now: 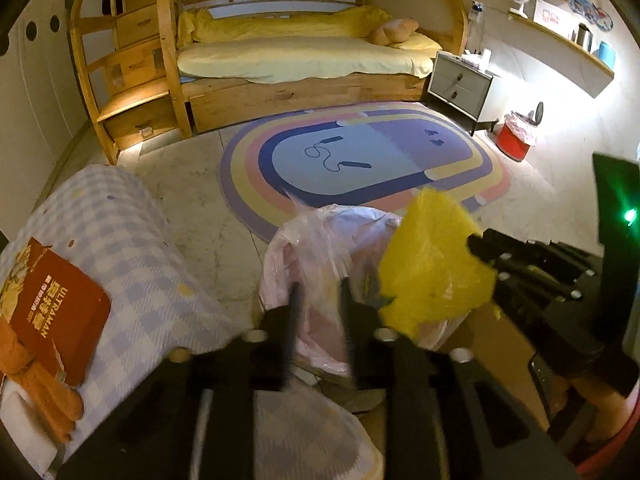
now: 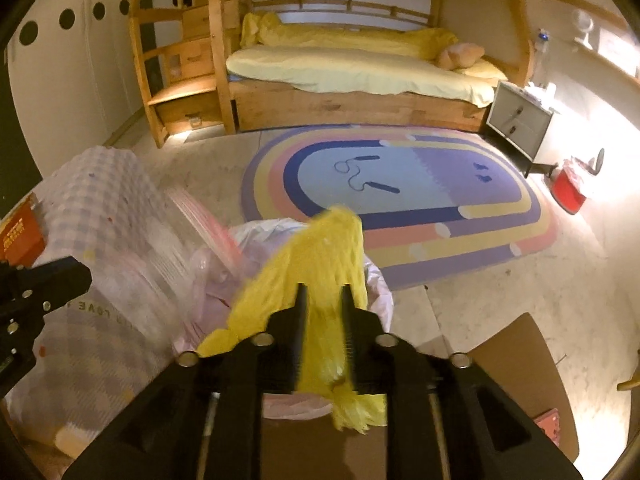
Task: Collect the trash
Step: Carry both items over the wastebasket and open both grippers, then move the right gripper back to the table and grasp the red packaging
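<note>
A crumpled yellow mesh wrapper [image 2: 320, 248] sits between the fingers of my right gripper [image 2: 323, 312] and fills the gap; the jaws stand apart. It hangs over a bin lined with a pale pink plastic bag [image 1: 316, 248], whose rim [image 2: 380, 288] also shows in the right wrist view. My left gripper [image 1: 320, 312] hovers over the near edge of that bag, jaws apart, with only bag film showing behind them. The right gripper [image 1: 484, 244] comes in from the right in the left wrist view, its tips at the yellow wrapper [image 1: 432, 264]. At the left edge of the right wrist view is the left gripper [image 2: 76, 276].
A checked cloth [image 1: 120, 232] covers a surface on the left, with a red box [image 1: 56, 308] on it. Beyond lie a striped oval rug [image 1: 400, 184] with a jump rope [image 1: 336, 156], a wooden bunk bed [image 1: 304, 92], a nightstand [image 1: 460, 80] and a red bin [image 1: 516, 136]. Cardboard [image 2: 520, 360] lies near right.
</note>
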Motion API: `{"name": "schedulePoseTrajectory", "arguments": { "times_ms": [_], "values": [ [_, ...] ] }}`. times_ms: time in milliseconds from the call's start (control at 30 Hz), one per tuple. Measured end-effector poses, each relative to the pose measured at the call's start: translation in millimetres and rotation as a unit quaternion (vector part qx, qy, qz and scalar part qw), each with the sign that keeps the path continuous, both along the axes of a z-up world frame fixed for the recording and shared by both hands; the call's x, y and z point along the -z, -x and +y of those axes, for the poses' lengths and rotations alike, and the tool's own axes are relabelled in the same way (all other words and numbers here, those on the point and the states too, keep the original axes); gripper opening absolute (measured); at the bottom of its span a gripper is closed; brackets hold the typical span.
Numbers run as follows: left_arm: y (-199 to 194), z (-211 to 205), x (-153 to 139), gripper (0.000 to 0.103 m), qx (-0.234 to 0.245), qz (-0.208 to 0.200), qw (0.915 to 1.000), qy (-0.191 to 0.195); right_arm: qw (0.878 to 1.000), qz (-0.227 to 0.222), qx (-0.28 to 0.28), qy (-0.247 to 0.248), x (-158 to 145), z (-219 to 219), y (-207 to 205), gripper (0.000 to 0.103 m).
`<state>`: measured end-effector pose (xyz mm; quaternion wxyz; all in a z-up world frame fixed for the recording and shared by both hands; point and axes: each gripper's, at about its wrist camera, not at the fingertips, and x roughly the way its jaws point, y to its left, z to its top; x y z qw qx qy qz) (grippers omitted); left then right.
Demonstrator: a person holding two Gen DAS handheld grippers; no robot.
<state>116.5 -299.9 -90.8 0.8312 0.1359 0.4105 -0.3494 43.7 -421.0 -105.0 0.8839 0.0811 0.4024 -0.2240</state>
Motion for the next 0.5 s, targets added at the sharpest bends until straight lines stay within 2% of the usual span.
{"name": "schedulePoseTrajectory", "arguments": {
  "times_ms": [33,67,333,500],
  "values": [
    [0,2,-1,0.036,-0.002,0.000,1.0000,0.003,1.000,0.000,-0.001,0.002,-1,2,0,0.038],
    [0,6,-3,0.037,-0.007,0.000,1.0000,0.007,1.000,-0.001,-0.001,0.004,-2,3,0,0.039],
    [6,50,-33,0.037,-0.051,-0.005,0.9979,0.039,0.999,-0.024,-0.006,-0.024,-29,11,23,0.039],
    [23,85,-49,0.037,-0.082,-0.018,0.9952,0.051,0.997,-0.053,-0.039,-0.028,-57,39,38,0.039]
  ]
}}
